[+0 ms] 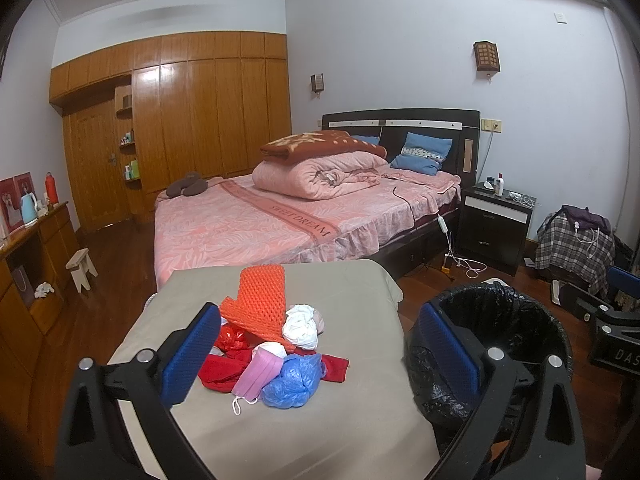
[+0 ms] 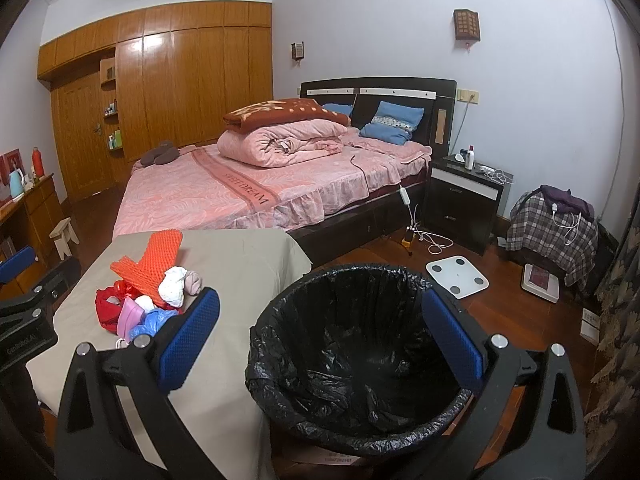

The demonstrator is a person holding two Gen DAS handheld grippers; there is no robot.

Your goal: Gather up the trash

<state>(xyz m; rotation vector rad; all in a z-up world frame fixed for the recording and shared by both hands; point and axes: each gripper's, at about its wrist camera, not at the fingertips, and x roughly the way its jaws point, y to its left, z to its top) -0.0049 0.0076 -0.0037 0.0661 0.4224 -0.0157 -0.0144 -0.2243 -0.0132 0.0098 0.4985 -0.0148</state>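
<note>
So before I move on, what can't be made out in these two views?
- Trash bin: its base, cut off by the bottom edge in the right wrist view; in the left wrist view the left gripper covers part.
- Trash pile: lower items, buried under the orange foam net.
- Bottles on the nightstand: labels too small.

You are looking at a bedroom with a bed, wardrobe and nightstand.

A bed (image 2: 240, 196) with a pink cover holds a folded pink quilt (image 2: 280, 140) topped by a brown blanket (image 2: 280, 112), with a blue pillow (image 2: 394, 122) at the dark headboard. A wooden wardrobe (image 2: 180, 80) fills the far wall. A dark nightstand (image 2: 460, 204) stands beside the bed, and a white bathroom scale (image 2: 457, 276) lies on the wooden floor near it.
</note>
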